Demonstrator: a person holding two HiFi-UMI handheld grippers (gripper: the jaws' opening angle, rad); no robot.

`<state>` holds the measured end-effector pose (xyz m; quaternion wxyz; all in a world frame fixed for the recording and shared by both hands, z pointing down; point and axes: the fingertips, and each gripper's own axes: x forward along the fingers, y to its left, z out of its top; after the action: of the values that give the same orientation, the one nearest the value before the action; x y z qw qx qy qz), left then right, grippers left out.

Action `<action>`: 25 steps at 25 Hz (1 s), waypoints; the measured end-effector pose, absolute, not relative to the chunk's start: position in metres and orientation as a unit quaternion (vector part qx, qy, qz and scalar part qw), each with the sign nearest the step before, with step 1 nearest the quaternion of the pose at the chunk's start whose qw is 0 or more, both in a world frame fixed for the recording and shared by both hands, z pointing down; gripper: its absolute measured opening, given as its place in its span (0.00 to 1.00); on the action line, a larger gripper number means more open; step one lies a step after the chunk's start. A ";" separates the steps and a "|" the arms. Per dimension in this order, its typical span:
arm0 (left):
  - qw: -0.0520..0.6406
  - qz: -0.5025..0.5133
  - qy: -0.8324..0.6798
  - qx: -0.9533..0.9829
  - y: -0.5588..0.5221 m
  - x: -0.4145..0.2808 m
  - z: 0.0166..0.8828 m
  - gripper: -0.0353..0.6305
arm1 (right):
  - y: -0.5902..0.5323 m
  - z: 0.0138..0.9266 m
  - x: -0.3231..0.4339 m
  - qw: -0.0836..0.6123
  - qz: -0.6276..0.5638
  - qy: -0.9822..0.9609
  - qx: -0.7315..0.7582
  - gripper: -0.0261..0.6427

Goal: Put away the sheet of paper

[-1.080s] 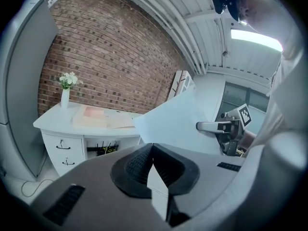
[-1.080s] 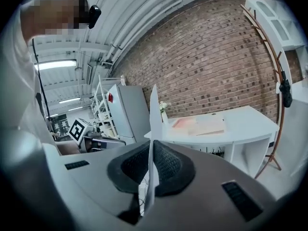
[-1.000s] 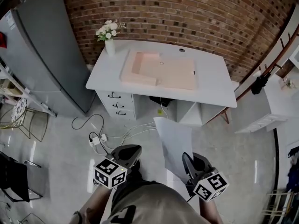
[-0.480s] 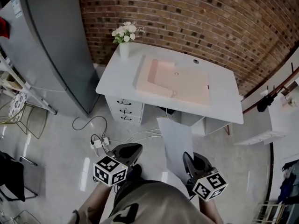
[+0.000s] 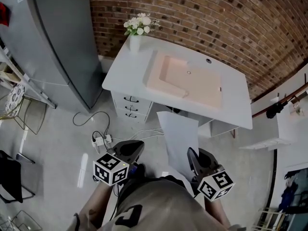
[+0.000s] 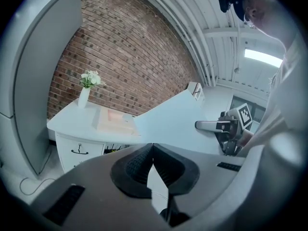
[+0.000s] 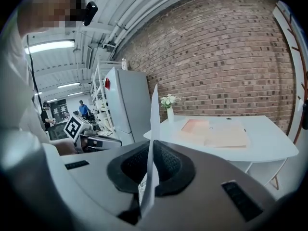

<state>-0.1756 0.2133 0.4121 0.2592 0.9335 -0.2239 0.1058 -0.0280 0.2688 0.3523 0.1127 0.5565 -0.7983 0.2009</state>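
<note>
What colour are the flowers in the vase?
The flowers are white with green leaves. The head view shows them best.

A red brick wall is seen across the top of the frame. A white desk with drawers is set against it in the middle. A pink mat and a vase of white flowers are placed on it. A tall grey fridge is seen at the upper left. The shiny grey floor is crossed by wires.
</note>
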 end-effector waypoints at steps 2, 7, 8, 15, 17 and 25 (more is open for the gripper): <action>0.260 0.107 -0.220 0.934 0.211 -0.174 0.413 0.08 | 0.266 0.354 -0.026 0.112 0.205 -0.795 0.560 0.08; 0.259 0.113 -0.217 0.934 0.206 -0.169 0.417 0.08 | 0.260 0.359 -0.020 0.108 0.212 -0.792 0.562 0.08; 0.259 0.114 -0.219 0.934 0.206 -0.168 0.417 0.08 | 0.259 0.360 -0.019 0.108 0.212 -0.793 0.561 0.08; 0.264 0.124 -0.230 0.928 0.199 -0.155 0.420 0.08 | 0.241 0.363 -0.006 0.100 0.214 -0.802 0.548 0.08; 0.265 0.130 -0.231 0.927 0.196 -0.150 0.422 0.08 | 0.233 0.364 -0.001 0.095 0.215 -0.806 0.544 0.08; 0.260 0.155 -0.229 0.925 0.177 -0.107 0.423 0.08 | 0.210 0.376 0.040 0.076 0.243 -0.802 0.541 0.08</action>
<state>-0.1066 0.1769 0.4228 0.2599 0.9252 -0.2292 0.1547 0.0402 0.2099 0.3762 0.0760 0.5411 -0.8016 0.2426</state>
